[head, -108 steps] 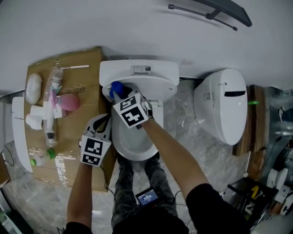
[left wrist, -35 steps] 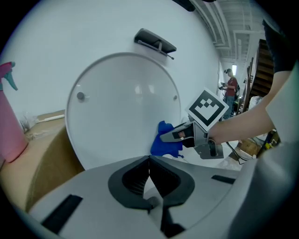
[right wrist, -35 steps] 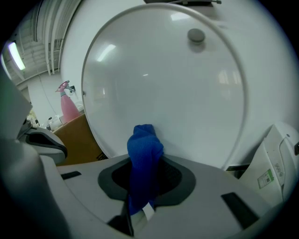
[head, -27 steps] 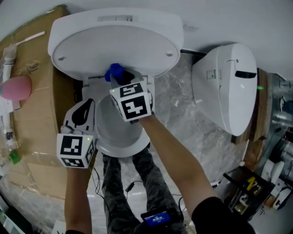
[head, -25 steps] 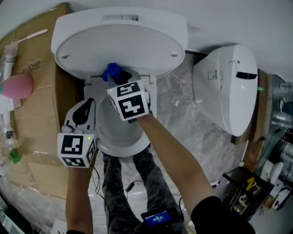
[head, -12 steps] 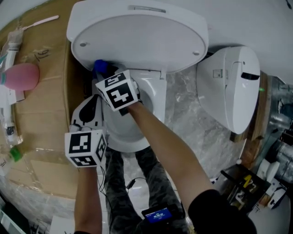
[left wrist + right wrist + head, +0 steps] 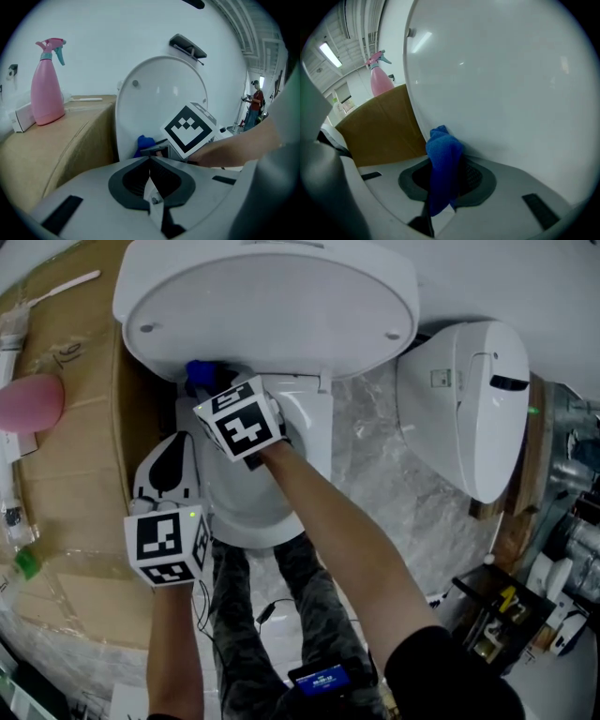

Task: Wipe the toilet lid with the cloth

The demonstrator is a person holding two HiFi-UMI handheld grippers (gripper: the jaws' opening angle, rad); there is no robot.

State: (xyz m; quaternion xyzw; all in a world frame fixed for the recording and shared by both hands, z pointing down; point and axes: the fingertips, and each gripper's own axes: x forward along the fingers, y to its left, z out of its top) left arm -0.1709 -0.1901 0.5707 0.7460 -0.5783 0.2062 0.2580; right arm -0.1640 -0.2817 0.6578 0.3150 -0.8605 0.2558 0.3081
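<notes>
Toilet lid (image 7: pixel 272 306) raised, its inner face white and glossy with lamp glints. Right gripper (image 7: pixel 440 187) clamped on the blue cloth (image 7: pixel 443 157); the cloth's tip lies against the lid's lower left edge, near the hinge. Left gripper (image 7: pixel 151 176) closed with nothing in it, beside the bowl's (image 7: pixel 248 512) left rim. Cardboard box (image 7: pixel 75 474) left of the toilet, pink spray bottle (image 7: pixel 47 84) on it. Grey marbled floor (image 7: pixel 375 484); second white toilet (image 7: pixel 464 409) to the right.
</notes>
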